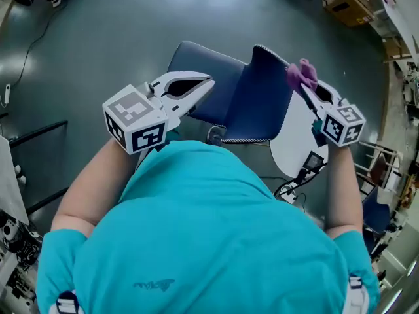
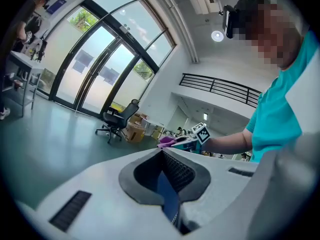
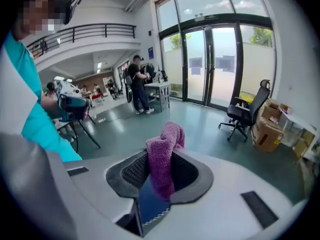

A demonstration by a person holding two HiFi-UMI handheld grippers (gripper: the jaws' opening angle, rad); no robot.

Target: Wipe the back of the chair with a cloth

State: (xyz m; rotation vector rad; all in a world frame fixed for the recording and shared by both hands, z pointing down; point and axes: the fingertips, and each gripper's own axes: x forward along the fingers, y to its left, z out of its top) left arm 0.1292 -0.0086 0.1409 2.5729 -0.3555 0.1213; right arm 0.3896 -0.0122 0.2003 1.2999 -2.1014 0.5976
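Observation:
The dark blue chair stands right in front of me, with its backrest [image 1: 258,97] upright and its seat [image 1: 200,70] beyond. My right gripper [image 1: 306,88] is at the backrest's top right corner, shut on a purple cloth [image 1: 301,74]. In the right gripper view the cloth [image 3: 162,161] bulges up between the jaws, above the stitched edge of the backrest [image 3: 150,209]. My left gripper [image 1: 205,86] hovers over the seat, left of the backrest, shut and holding nothing. Blue chair fabric [image 2: 167,196] shows through the hollow behind the shut tips of that gripper [image 2: 161,153].
A white round table [image 1: 298,142] with cables stands right of the chair. A black office chair [image 3: 247,111] and cardboard boxes [image 3: 270,129] sit near the glass doors. A person [image 3: 137,86] stands at a far table. Grey floor lies all around.

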